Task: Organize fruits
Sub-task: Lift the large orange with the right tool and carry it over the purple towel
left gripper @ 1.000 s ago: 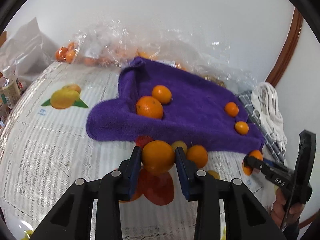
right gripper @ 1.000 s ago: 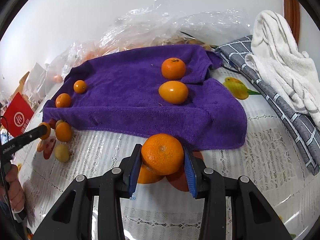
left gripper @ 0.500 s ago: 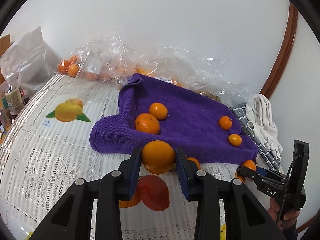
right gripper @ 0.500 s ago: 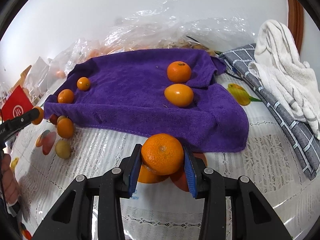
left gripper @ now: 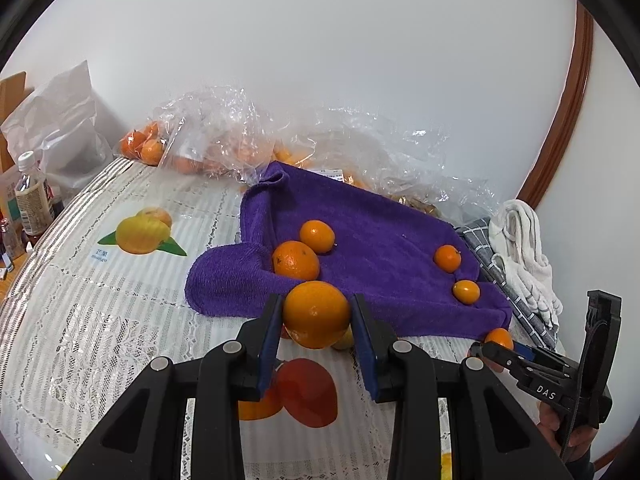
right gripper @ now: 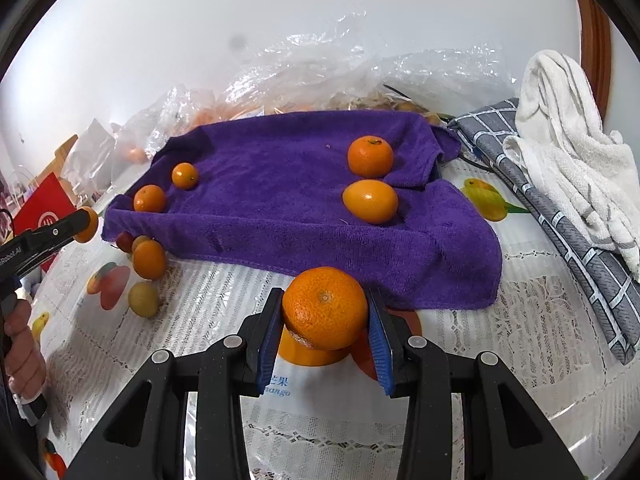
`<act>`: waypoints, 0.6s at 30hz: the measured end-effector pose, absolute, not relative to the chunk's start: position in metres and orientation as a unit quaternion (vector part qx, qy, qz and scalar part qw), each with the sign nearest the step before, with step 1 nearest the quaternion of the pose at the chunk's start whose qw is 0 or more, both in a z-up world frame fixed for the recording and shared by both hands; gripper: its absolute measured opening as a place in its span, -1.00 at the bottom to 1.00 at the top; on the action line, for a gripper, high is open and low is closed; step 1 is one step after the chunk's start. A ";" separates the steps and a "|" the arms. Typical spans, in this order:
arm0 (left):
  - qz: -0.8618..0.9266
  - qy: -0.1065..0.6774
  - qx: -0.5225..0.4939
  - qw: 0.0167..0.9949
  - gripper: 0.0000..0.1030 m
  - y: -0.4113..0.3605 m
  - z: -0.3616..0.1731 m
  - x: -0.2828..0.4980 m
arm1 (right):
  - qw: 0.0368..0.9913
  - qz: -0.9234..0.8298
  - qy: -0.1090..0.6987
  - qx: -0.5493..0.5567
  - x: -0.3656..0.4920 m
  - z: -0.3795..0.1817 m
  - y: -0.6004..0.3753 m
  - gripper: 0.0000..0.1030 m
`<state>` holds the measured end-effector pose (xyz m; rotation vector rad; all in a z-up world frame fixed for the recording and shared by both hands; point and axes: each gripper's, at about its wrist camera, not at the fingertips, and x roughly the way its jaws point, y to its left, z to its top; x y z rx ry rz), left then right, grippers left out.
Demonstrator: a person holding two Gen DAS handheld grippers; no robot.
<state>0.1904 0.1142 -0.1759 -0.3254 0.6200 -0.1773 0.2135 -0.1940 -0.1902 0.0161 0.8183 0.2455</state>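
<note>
The left gripper (left gripper: 316,332) has two black plastic arms, angular and open-framed, each with round silver screw heads along its top. Its inner pads (left gripper: 269,344) are ribbed blue strips. The right gripper (right gripper: 325,330) is built the same way: black speckled arms, silver screws, blue ribbed pads (right gripper: 380,348). Seen from the side, the right gripper's slim black finger bears the white letters "DAS", with a thin black cable running down beside its handle. The other gripper's finger carries white lettering that seems to end in "Robot.AI". The left hand (right gripper: 22,344) is bare skin; the right hand (left gripper: 568,430) is mostly hidden.
</note>
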 end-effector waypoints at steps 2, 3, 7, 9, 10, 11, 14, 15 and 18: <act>-0.085 0.300 -0.159 0.937 -0.36 0.114 -0.175 0.189 | 0.909 0.124 0.397 0.012 0.214 -0.191 -0.195 -0.22; -0.085 0.299 -0.159 0.937 -0.36 0.114 -0.175 0.189 | 0.909 0.125 0.397 0.013 0.214 -0.191 -0.195 -0.22; -0.085 0.293 -0.157 0.939 -0.36 0.113 -0.173 0.187 | 0.912 0.126 0.389 0.023 0.212 -0.189 -0.199 -0.22; -0.087 0.290 -0.158 0.940 -0.36 0.113 -0.171 0.186 | 0.913 0.125 0.388 0.026 0.211 -0.188 -0.200 -0.22; -0.088 0.287 -0.158 0.941 -0.36 0.113 -0.170 0.185 | 0.914 0.123 0.385 0.025 0.210 -0.186 -0.200 -0.22; -0.089 0.285 -0.157 0.941 -0.37 0.113 -0.169 0.184 | 0.916 0.122 0.382 0.025 0.209 -0.185 -0.200 -0.22; -0.088 0.282 -0.154 0.943 -0.36 0.113 -0.168 0.182 | 0.916 0.123 0.381 0.026 0.206 -0.182 -0.199 -0.22; -0.086 0.282 -0.152 0.943 -0.36 0.113 -0.168 0.182 | 0.914 0.126 0.384 0.029 0.205 -0.181 -0.198 -0.22; -0.083 0.280 -0.149 0.945 -0.36 0.114 -0.165 0.179 | 0.912 0.130 0.387 0.035 0.204 -0.178 -0.198 -0.22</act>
